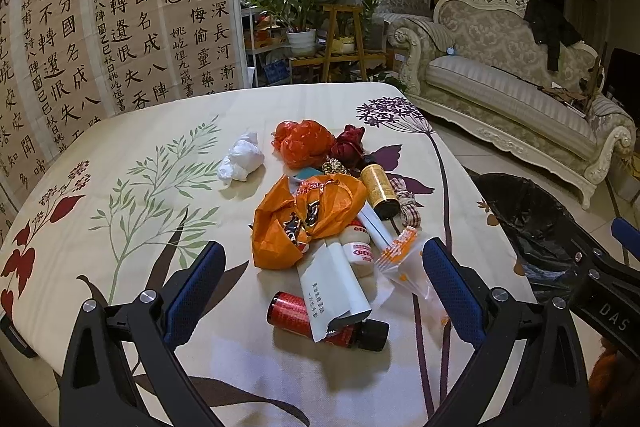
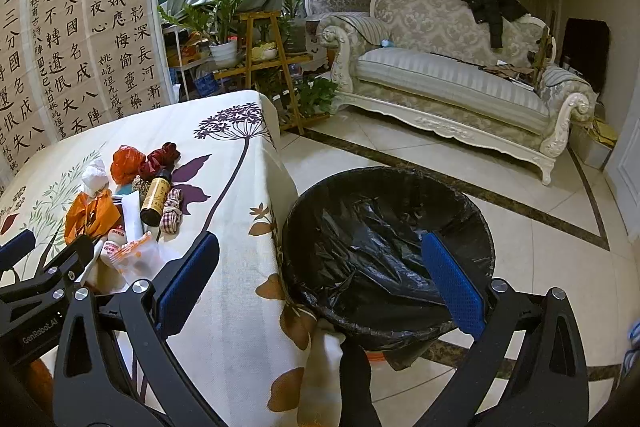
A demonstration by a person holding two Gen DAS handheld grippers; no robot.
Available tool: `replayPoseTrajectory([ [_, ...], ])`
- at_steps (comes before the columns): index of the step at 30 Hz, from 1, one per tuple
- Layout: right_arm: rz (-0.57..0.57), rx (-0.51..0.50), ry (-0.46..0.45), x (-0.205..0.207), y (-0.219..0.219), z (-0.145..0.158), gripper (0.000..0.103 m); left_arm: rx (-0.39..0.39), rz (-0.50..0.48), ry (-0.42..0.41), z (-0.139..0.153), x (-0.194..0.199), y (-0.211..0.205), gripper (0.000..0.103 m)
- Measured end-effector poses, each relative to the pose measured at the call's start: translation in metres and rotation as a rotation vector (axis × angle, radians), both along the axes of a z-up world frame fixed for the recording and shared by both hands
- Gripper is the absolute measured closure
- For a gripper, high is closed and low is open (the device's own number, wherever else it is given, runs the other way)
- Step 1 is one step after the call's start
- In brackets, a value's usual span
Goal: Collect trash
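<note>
Trash pile (image 1: 320,211) sits mid-table on floral cloth (image 1: 120,187): orange bag (image 1: 288,223), red bottle (image 1: 320,319), gold bottle (image 1: 378,191), white wad (image 1: 240,163). Left gripper (image 1: 320,287) wide open, empty, just short of the pile. Right gripper (image 2: 320,279) wide open, empty, over black-lined bin (image 2: 384,247) beside table.

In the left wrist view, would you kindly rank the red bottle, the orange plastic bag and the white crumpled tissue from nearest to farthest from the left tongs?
1. Red bottle: lying between the left tongs.
2. Orange plastic bag: mid-pile, just beyond.
3. White crumpled tissue: farther back, left of the pile.
</note>
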State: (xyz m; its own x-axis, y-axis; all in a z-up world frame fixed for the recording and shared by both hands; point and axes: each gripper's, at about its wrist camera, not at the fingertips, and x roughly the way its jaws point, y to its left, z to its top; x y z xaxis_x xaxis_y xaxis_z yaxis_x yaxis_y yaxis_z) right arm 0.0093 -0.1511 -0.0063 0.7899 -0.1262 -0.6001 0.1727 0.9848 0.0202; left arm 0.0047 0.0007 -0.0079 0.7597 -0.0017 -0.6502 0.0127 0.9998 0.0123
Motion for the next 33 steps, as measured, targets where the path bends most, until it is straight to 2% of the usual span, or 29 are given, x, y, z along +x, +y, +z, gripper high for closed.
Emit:
replayPoseTrajectory([
  [25,0.016,0.017,0.033,0.002,0.003,-0.002,0.005,0.005,-0.003,0.003,-0.001,-0.001,0.013,0.007],
  [30,0.053,0.039,0.069,0.007,0.008,-0.007,0.020,0.005,0.011,0.022,-0.003,0.000,0.023,0.007],
  [33,0.091,0.047,0.081,0.008,0.017,-0.011,0.021,0.002,0.029,0.030,-0.005,0.000,0.029,0.007],
])
